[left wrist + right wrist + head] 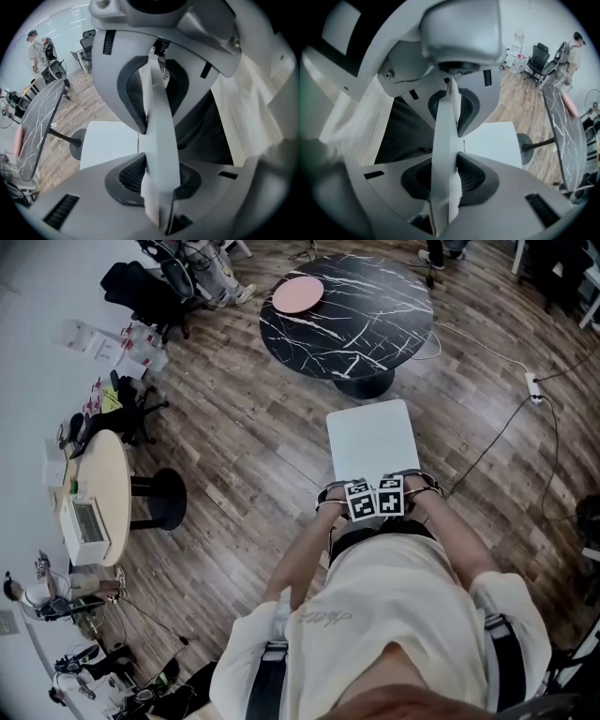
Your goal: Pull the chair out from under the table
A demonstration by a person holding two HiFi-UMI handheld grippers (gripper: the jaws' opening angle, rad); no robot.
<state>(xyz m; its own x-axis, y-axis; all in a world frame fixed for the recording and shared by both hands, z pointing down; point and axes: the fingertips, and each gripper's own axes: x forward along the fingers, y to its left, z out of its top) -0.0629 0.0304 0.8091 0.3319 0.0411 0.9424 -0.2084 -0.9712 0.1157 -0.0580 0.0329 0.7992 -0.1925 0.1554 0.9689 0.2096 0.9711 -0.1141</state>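
Note:
The white chair's seat (373, 442) stands on the wood floor just in front of the round black marble table (347, 315), near its pedestal foot. Its backrest top is hidden under my two grippers, which sit side by side at the seat's near edge. My left gripper (360, 500) is shut on the thin white backrest edge (159, 136), which sits between its ribbed pads; the seat (108, 143) shows beyond. The right gripper (390, 495) is likewise shut on the backrest edge (445, 140), with the seat (497, 138) and table (565, 126) beyond.
A pink round disc (298, 294) lies on the black table. A small beige round table (103, 488) stands at the left, dark office chairs (141, 292) at the back left. A power strip with cables (534, 387) lies on the floor to the right.

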